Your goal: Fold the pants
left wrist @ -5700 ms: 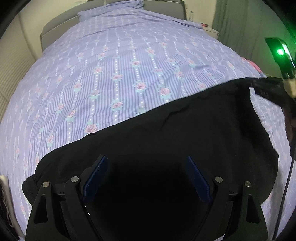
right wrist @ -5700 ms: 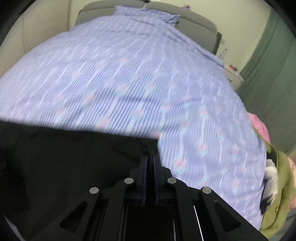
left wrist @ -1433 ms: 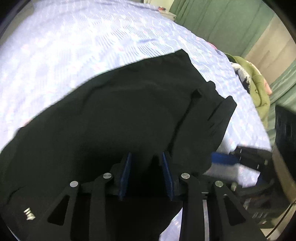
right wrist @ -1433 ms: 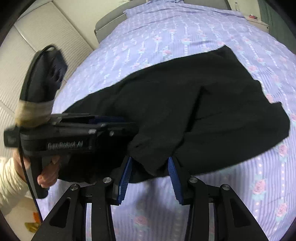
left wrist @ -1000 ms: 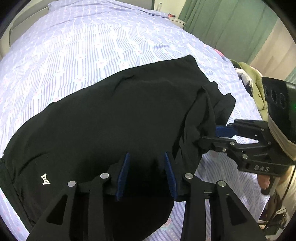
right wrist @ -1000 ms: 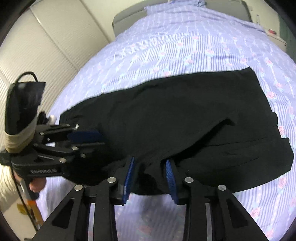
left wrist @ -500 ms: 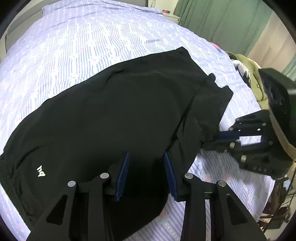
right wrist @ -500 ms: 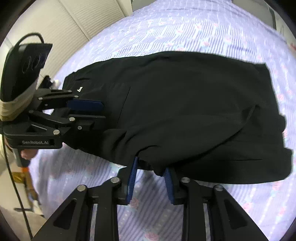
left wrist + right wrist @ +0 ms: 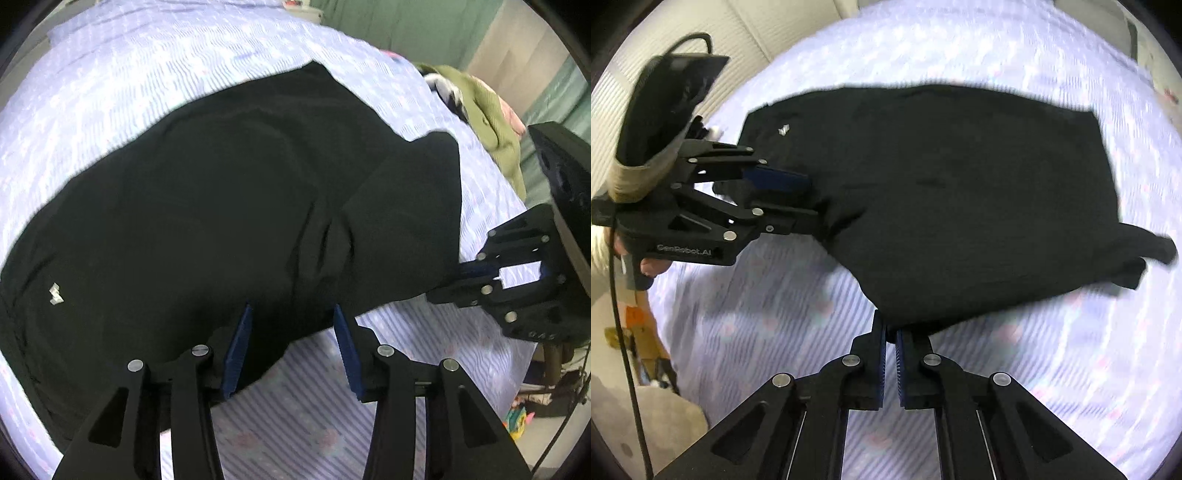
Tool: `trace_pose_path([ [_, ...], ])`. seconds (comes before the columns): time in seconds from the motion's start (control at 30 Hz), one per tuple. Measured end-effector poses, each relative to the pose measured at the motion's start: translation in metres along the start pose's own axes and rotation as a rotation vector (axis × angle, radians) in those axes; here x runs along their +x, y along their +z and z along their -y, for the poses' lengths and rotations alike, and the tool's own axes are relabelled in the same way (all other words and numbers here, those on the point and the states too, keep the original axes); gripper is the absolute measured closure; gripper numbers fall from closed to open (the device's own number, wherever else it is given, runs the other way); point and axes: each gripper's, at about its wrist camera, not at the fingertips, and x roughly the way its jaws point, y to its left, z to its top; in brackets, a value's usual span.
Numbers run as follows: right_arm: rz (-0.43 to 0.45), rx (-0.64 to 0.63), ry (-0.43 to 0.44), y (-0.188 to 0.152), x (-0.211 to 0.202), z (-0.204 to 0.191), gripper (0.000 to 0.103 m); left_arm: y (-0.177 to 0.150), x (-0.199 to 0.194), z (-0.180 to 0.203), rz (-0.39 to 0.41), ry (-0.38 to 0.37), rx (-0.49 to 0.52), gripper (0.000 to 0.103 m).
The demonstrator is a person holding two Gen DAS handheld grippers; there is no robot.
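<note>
- Pants (image 9: 221,192), black and folded over on themselves, lie across the bed (image 9: 110,74), which is covered in a lilac striped sheet with small pink flowers.
- We see a small white logo (image 9: 56,293) on the fabric at the left end in the left wrist view; the same mark (image 9: 783,129) shows near the upper left of the garment in the right wrist view.
- Our left tongs (image 9: 291,347) sit at the near edge of the pants with their blue pads (image 9: 236,354) apart. The jaws have just been opening, and dark fabric lies between them, closer to the left pad, without being pressed from both sides.
- In the right wrist view, the left tongs (image 9: 798,201) reach in from the left, a hand (image 9: 652,264) wrapped around the handle below them.
- Our right tongs (image 9: 890,354) are pressed together, pinching the near hem of the pants where the cloth comes to a point between the pads.
- In the left wrist view, the right tongs (image 9: 461,275) come in from the right, their tips buried in the edge of the black fabric.
- The far right corner of the pants trails off in a loose flap (image 9: 1156,247) on the sheet, blurred.
- Beyond the bed's right side we make out an olive green garment (image 9: 491,122) piled with something pink, and green curtains (image 9: 406,26) behind it.
</note>
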Motion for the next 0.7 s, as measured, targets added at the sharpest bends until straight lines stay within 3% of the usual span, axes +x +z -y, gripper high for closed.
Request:
trace_pose_path([
  [0.2, -0.074, 0.104, -0.001, -0.019, 0.035, 0.005, 0.101, -0.012, 0.031, -0.006, -0.088, 0.031, -0.052, 0.055],
  [0.33, -0.049, 0.222, -0.005, -0.027, 0.021, 0.01, 0.097, -0.015, 0.008, -0.005, -0.059, 0.041, -0.06, 0.055],
  [0.4, -0.003, 0.246, -0.027, -0.024, 0.005, 0.004, 0.085, -0.022, -0.013, -0.009, -0.013, 0.043, -0.079, 0.049],
  [0.43, 0.029, 0.25, -0.077, -0.019, -0.006, -0.002, 0.068, -0.026, -0.03, -0.016, 0.024, 0.042, -0.105, 0.044],
  [0.47, 0.058, 0.253, -0.108, -0.015, -0.013, -0.007, 0.058, -0.028, -0.039, -0.021, 0.045, 0.047, -0.123, 0.043],
  [0.6, 0.164, 0.293, -0.176, 0.016, -0.034, -0.021, 0.056, -0.043, -0.084, -0.066, 0.136, 0.152, -0.198, 0.041],
  [0.7, 0.226, 0.328, -0.214, 0.045, -0.036, -0.024, 0.056, -0.035, -0.095, -0.099, 0.16, 0.224, -0.159, 0.038],
])
